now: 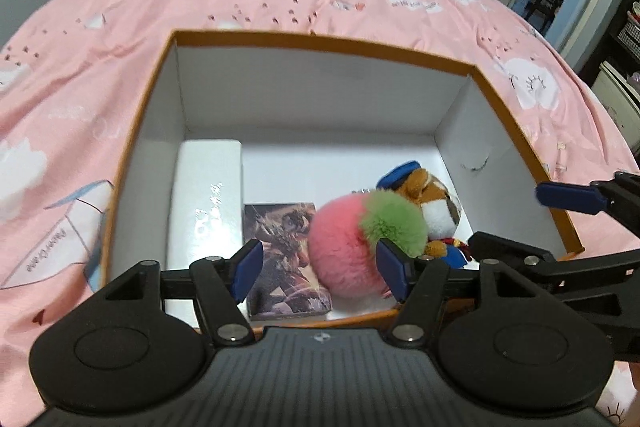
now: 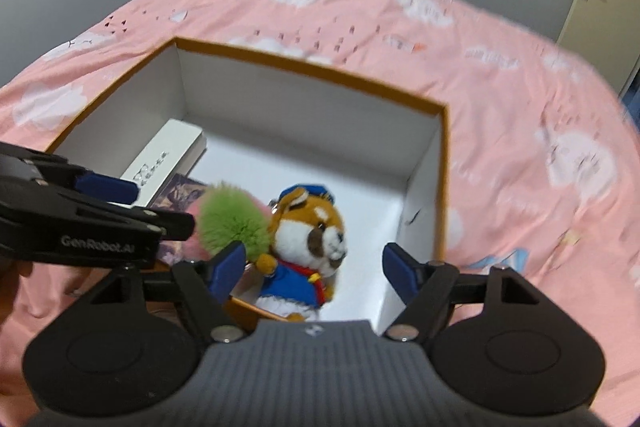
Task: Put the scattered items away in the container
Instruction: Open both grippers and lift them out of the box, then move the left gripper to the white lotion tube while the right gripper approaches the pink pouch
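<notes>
Left wrist view: the left gripper (image 1: 320, 267) hovers above the near edge of the container (image 1: 320, 41), jaws spread wide with nothing between them. The right gripper (image 2: 316, 267) is likewise wide and empty. All visible items lie inside the container on the pink bedspread (image 1: 100, 7): a white box (image 1: 208, 187) along the left wall, a card pack (image 1: 286, 259) beside it, a pink-and-green pompom (image 1: 360, 247), and a plush dog (image 2: 308, 251) in a blue jacket touching the pompom.

Handling, as judged: both plush items are light, soft and compressible; grip across the body (a metal ring shows behind the dog's head). The boxes look rigid and possibly slick; grip across the narrow sides.

Legible writing: "GenRobot.AI" on the left gripper's body in the right wrist view; "PaperCrane" on the bedspread. Characters on the white box cannot be read.
</notes>
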